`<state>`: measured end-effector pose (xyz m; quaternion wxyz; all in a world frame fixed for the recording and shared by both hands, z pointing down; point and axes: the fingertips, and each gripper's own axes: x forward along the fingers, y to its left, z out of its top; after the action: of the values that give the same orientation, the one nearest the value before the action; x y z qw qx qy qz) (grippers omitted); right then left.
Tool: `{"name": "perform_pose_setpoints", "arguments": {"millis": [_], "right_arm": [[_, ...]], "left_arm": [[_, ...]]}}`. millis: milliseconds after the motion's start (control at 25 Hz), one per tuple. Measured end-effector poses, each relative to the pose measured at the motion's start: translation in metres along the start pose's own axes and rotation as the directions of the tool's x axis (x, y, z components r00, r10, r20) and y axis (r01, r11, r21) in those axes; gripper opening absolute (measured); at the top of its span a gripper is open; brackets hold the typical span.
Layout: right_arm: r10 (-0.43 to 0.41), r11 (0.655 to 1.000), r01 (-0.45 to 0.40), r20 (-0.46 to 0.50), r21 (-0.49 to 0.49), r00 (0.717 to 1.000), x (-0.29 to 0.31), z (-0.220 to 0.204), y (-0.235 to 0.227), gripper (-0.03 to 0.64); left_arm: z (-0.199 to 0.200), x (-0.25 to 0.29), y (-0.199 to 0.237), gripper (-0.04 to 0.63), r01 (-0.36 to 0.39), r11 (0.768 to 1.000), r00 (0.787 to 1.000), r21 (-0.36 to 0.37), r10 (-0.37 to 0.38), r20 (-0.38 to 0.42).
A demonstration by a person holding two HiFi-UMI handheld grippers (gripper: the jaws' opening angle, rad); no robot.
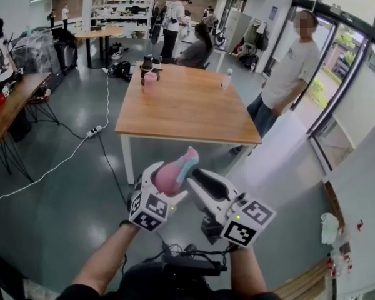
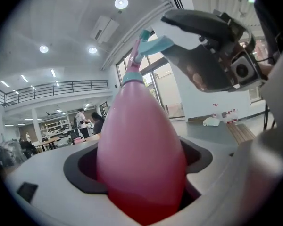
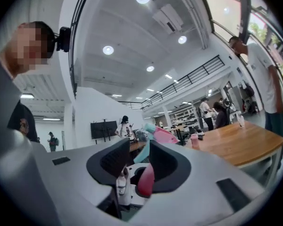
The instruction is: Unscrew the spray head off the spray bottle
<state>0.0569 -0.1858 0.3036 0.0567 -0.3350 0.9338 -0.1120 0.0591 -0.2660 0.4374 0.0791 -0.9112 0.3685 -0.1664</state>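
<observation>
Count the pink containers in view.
2: the spray bottle clamped in the left gripper, and a pink cup on the wooden table, near its far left corner. Others may hide in the background clutter.

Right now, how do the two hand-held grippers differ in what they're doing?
The left gripper is shut on the pink spray bottle, round its body; the right gripper has its jaws apart around the teal spray head. The left gripper holds the wide end, the right gripper meets the narrow top. Both are white and hand-held.
</observation>
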Motion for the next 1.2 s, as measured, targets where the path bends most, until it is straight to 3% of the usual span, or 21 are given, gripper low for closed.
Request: {"name": "perform_pose_setpoints", "arguments": {"millis": [160, 280, 440, 800, 920, 1200], "right_arm": [[0.043, 0.996, -0.047, -0.053, -0.071, 0.998, 0.012, -0.004, 0.021, 0.097], [-0.009, 0.995, -0.003, -0.12, -0.1, 0.993, 0.021, -0.013, 0.018, 0.097], [-0.074, 0.992, 0.056, -0.166, -0.109, 0.983, 0.018, -0.022, 0.003, 0.075], [-0.17, 0.985, 0.169, -0.134, -0.022, 0.976, 0.015, -0.024, -0.032, 0.077], [-0.158, 0.987, 0.16, -0.089, 0.02, 0.983, 0.016, -0.021, -0.035, 0.143], [-0.132, 0.991, 0.131, -0.074, -0.019, 0.988, 0.015, -0.02, -0.039, 0.136]], "left_arm": [[-0.006, 0.003, 0.002, 0.449, -0.043, 0.998, 0.999, 0.035, 0.044, -0.023], [-0.006, 0.003, 0.0, 0.449, -0.047, 0.997, 0.999, 0.053, 0.048, -0.017], [-0.003, 0.003, 0.001, 0.449, -0.011, 1.0, 1.0, 0.002, 0.011, 0.011], [0.008, -0.003, -0.006, 0.449, 0.026, 0.999, 0.997, -0.036, -0.023, 0.075], [0.016, -0.004, -0.012, 0.449, 0.026, 0.999, 0.994, -0.026, -0.023, 0.104], [0.021, -0.007, -0.026, 0.449, 0.082, 0.996, 0.988, 0.035, -0.086, 0.126]]}}
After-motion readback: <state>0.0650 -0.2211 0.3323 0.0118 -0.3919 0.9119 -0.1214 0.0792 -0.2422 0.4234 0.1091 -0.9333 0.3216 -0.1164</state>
